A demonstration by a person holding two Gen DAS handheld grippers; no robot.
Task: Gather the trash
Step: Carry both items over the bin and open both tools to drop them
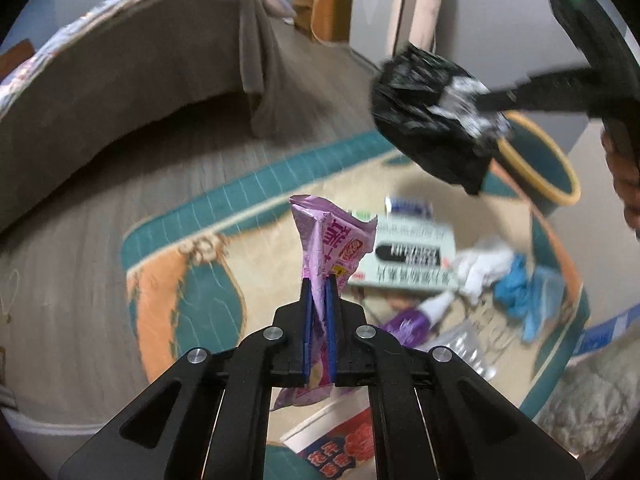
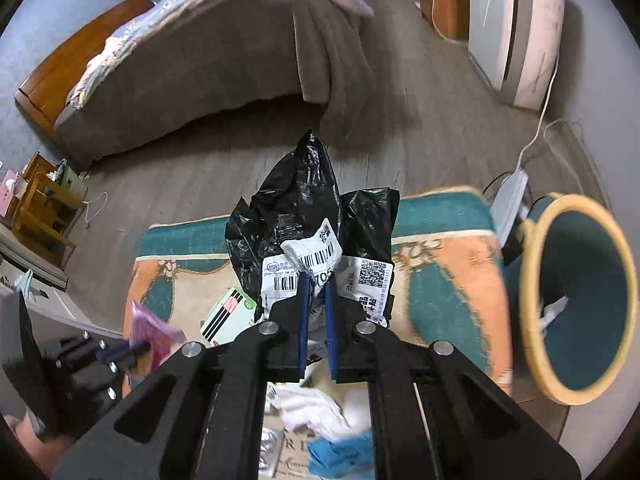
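Step in hand: both pieces are picked up off the rug (image 2: 452, 240); carrying to the bin comes next, by my reading.
Left gripper (image 1: 319, 280): clamped on a crumpled purple snack wrapper (image 1: 328, 236), which stands up between the blue pads, clear of the floor.
Right gripper (image 2: 314, 280): clamped on a black courier bag (image 2: 296, 200) at its white shipping label (image 2: 316, 256), also held in the air.
Bin: a teal wastebasket (image 2: 576, 296) with a yellow rim, at the rug's right edge, mouth tilted toward the camera; something white lies inside, too blurred to name.
Still on the rug: a printed box (image 1: 412, 256), white tissue (image 1: 480, 268), a blue cloth (image 1: 516, 288), a purple tube (image 1: 412, 320).
Next move calls for: swinging each gripper over the rim before letting go, right one first since it is nearer.
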